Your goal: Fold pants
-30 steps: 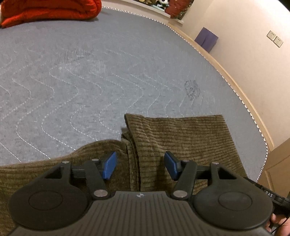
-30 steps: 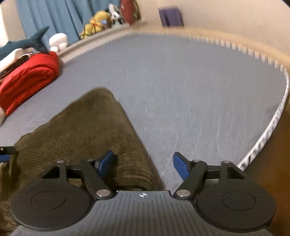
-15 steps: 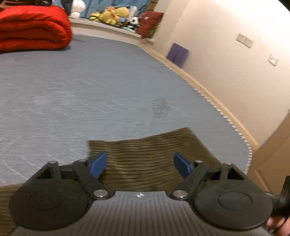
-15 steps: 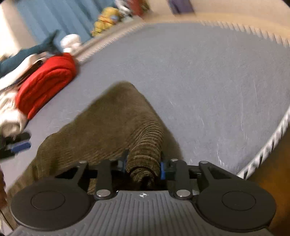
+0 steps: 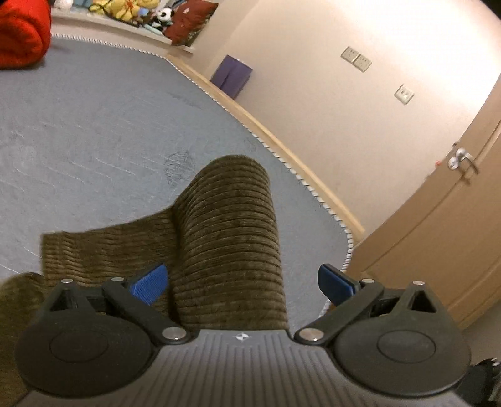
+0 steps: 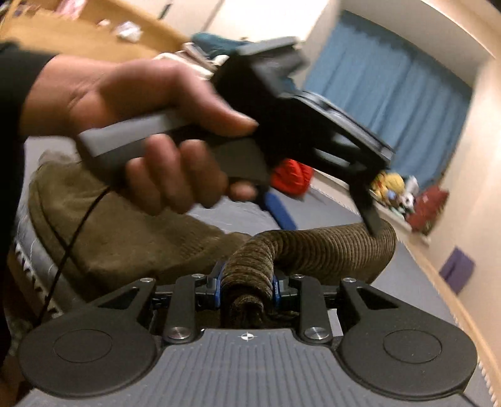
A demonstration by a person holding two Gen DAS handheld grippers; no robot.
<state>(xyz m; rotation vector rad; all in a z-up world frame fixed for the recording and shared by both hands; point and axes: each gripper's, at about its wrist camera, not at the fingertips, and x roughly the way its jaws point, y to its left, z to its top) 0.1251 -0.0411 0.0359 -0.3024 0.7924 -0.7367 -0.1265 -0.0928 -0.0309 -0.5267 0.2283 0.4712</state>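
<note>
In the left wrist view, a red folded blanket point(image 5: 22, 34) lay at the far left edge of the grey quilted mattress point(image 5: 94, 125), and a row of stuffed toys point(image 5: 131, 12) sat on the ledge beyond it. The olive corduroy pants point(image 5: 225, 238) lay on the near part of the mattress, one strip of the cloth rising in a hump that ran from the camera toward the mattress edge, with a flatter part spread to its left. The left gripper point(image 5: 241, 283) had its blue fingers spread wide; the raised strip passed between them, lying against the left pad and well clear of the right one. Further right stood a purple box point(image 5: 231, 75) against the cream wall, then wall sockets point(image 5: 357, 59), then a wooden door point(image 5: 438, 225) with a metal handle.

In the right wrist view, the person's left hand point(image 6: 141, 125) gripped the handle of the other tool at upper left, blurred. Below it the pants point(image 6: 119, 231) draped over the mattress edge. At centre the right gripper point(image 6: 245, 286) was pinched tight on a bunched fold of the corduroy, which arched up and away to the right. Blue curtains point(image 6: 391, 94) hung beyond.
</note>
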